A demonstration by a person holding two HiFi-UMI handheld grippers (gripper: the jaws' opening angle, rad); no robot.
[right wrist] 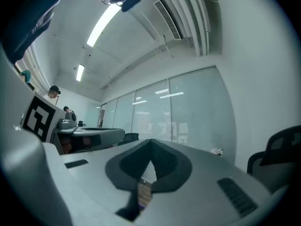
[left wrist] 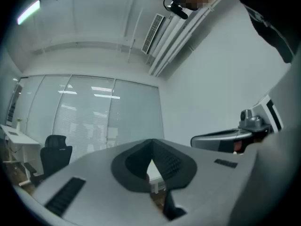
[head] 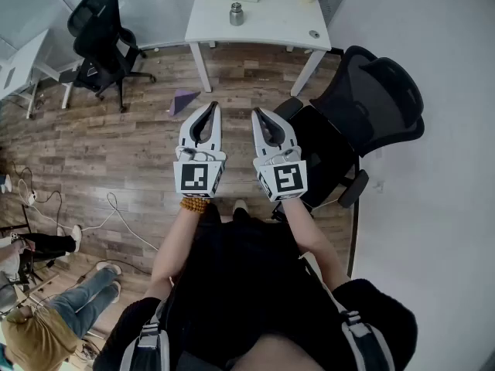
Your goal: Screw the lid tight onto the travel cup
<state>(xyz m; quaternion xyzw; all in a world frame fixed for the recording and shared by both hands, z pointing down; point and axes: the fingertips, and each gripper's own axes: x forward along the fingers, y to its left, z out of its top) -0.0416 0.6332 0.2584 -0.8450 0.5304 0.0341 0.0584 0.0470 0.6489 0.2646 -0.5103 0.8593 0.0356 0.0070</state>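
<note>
While the person stands well back from the white table (head: pixel 271 23), the left gripper (head: pixel 209 107) and the right gripper (head: pixel 260 113) are held out side by side at about waist height, pointing roughly level toward the far end of the room. Each has its jaws closed tip to tip with nothing between them. Through the small gap behind the tips, each gripper view shows only the distant table and floor. My reading is that this is a ready pose, tools shut and parked in front of the body, and the work on the task has not yet begun.

A metal cup (head: pixel 237 14) stands upright near the middle of the table, far from both grippers. A small round piece (head: pixel 313 34) lies well apart from it near the table's right edge. It may be the lid, but it is too small to tell. A black office chair (head: pixel 371 99) stands just to the person's right, partly between them and the table, so getting closer probably means stepping round it.

As for writing, the marker cube (head: pixel 198 178) on each gripper carries only a black-and-white square pattern, with no words. No brand or label can be read on the cup.
</note>
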